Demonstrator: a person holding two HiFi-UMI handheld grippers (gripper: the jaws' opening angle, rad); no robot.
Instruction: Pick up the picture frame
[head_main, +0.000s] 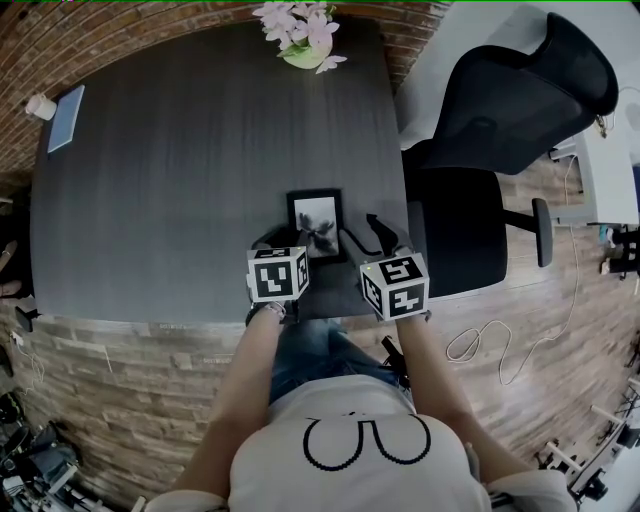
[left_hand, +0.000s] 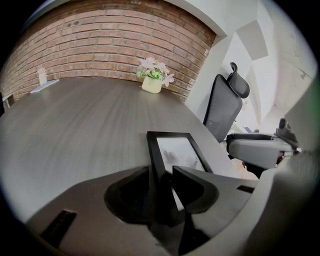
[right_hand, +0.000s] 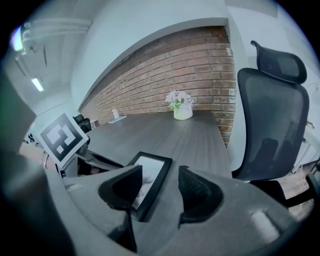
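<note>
A black picture frame with a pale print lies flat on the dark table, close to its front edge. My left gripper comes down on its left side. In the left gripper view the frame's left rail fills the gap of my left gripper, with both jaws against it. My right gripper straddles the frame's right rail. In the right gripper view one jaw of that gripper is over the glass of the frame. The other stands on the table, a little clear of the rail.
A pot of pink flowers stands at the table's far edge. At the far left lie a blue notebook and a small white cup. A black office chair stands just right of the table. The table's front edge runs just below the grippers.
</note>
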